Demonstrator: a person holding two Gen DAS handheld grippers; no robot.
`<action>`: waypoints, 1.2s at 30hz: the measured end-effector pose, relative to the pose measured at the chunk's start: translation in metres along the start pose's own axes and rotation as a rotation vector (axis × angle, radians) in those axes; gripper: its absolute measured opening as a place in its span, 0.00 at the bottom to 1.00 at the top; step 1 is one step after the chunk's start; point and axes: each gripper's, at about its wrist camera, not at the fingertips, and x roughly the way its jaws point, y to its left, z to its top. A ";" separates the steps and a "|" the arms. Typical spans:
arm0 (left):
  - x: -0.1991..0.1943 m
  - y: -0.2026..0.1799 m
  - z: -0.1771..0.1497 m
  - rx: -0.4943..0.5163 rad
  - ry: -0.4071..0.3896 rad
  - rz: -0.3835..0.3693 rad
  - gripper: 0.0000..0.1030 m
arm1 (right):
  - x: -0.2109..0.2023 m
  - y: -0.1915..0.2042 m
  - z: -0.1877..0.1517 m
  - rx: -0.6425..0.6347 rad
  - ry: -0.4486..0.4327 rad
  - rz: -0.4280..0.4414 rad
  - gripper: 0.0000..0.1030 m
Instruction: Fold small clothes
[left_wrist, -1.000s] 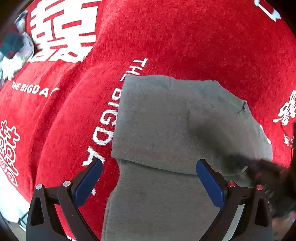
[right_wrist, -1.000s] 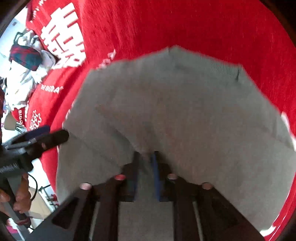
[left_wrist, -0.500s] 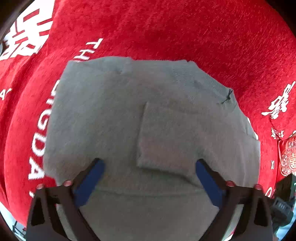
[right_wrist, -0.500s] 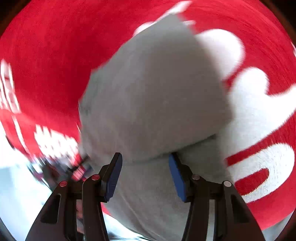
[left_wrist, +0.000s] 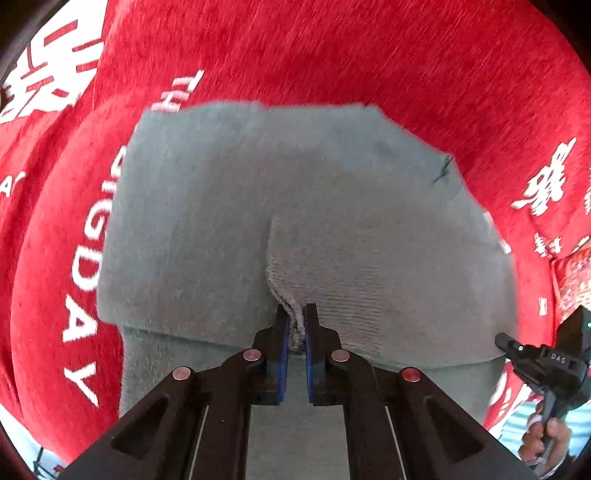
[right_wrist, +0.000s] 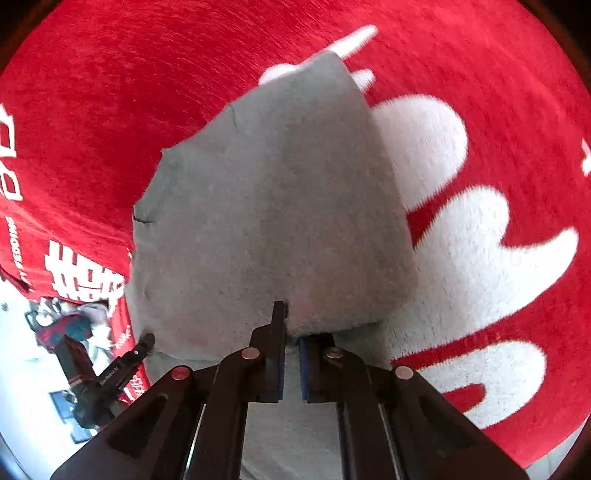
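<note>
A small grey knitted garment (left_wrist: 303, 206) lies partly folded on a red plush blanket (left_wrist: 332, 55) with white lettering. My left gripper (left_wrist: 294, 325) is shut on a bunched ribbed edge of the grey garment near its middle. In the right wrist view the same grey garment (right_wrist: 273, 206) lies folded over, and my right gripper (right_wrist: 291, 332) is shut on its near edge, with one fingertip (right_wrist: 277, 314) on top of the cloth and the other under it. The right gripper (left_wrist: 517, 347) also shows at the left wrist view's right edge, and the left gripper (right_wrist: 142, 345) at the right wrist view's left.
The red blanket (right_wrist: 110, 92) carries large white shapes (right_wrist: 461, 240) on the right. Beyond its left edge, a heap of other clothes (right_wrist: 70, 325) lies on a pale surface. A hand (left_wrist: 546, 435) holds the right gripper's handle.
Both grippers went from open to shut on the grey garment's edge. The left gripper came closer over the cloth. The right wrist rolled and swung to the garment's other side.
</note>
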 end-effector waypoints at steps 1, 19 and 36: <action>-0.003 0.001 -0.001 -0.003 -0.015 -0.003 0.08 | -0.001 0.001 -0.001 -0.013 0.013 -0.010 0.12; -0.016 -0.027 0.012 0.099 -0.053 0.166 0.08 | -0.035 0.015 0.055 -0.174 -0.090 -0.155 0.08; -0.022 -0.018 0.003 0.125 -0.042 0.272 0.08 | -0.036 0.051 0.004 -0.355 -0.114 -0.308 0.24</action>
